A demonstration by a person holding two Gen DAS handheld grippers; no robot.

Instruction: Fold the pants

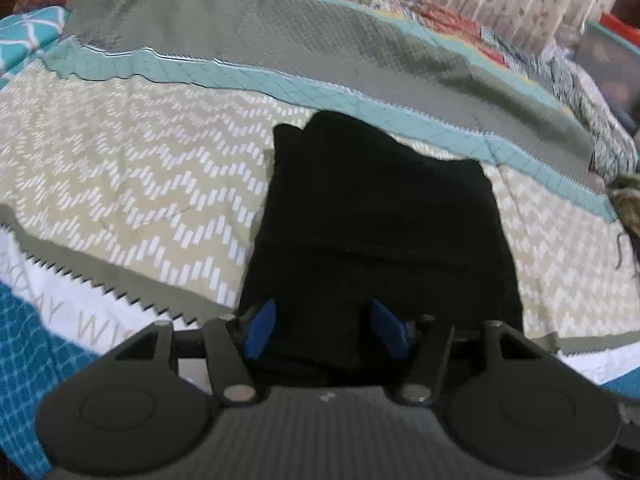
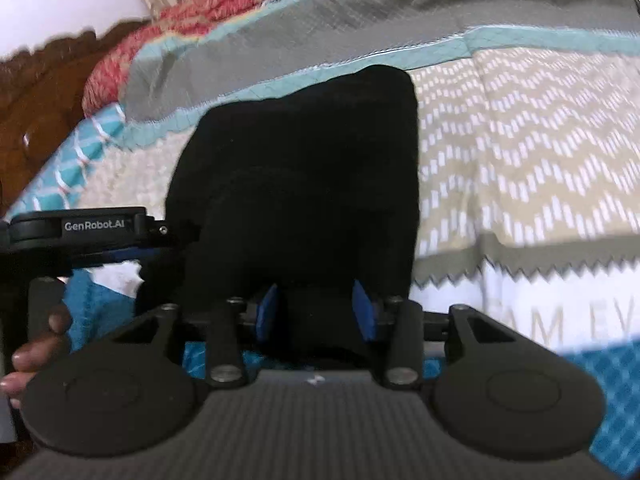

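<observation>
Black cloth, matte and nearly featureless, forms the folded pants (image 1: pixel 372 216), a thick oblong bundle lying on a patterned quilt (image 1: pixel 132 184). Its long axis runs away from both cameras, from the near edge by the grippers toward the teal band (image 1: pixel 280 84) across the bed. The far end is rounded and uneven, with one layer stepped behind another in the left wrist view.

The left gripper (image 1: pixel 326 330) hangs over the near end of the bundle, its blue pads (image 1: pixel 262 326) spread apart with dark fabric lying between them; no pinch on the cloth shows. The right gripper (image 2: pixel 316 312) sits likewise at the near end, blue pads (image 2: pixel 268 310) standing apart on either side of black cloth, not visibly pressing it. In the right wrist view the left gripper's black body, lettered "GenRobot.AI" (image 2: pixel 94 225), juts in from the left, just beside the bundle, and fingertips of a hand (image 2: pixel 40 344) curl around its handle.

The quilt under the pants is beige with white dashed chevrons, bordered by a grey-green quilted strip (image 1: pixel 320 36) and sawtooth edging (image 1: pixel 100 288). A white panel with pale lettering (image 2: pixel 560 320) and a blue grid-print section (image 1: pixel 32 360) lie nearer the cameras. Red floral patchwork (image 2: pixel 192 12) and a carved brown wooden headboard (image 2: pixel 44 92) lie beyond the quilt.
</observation>
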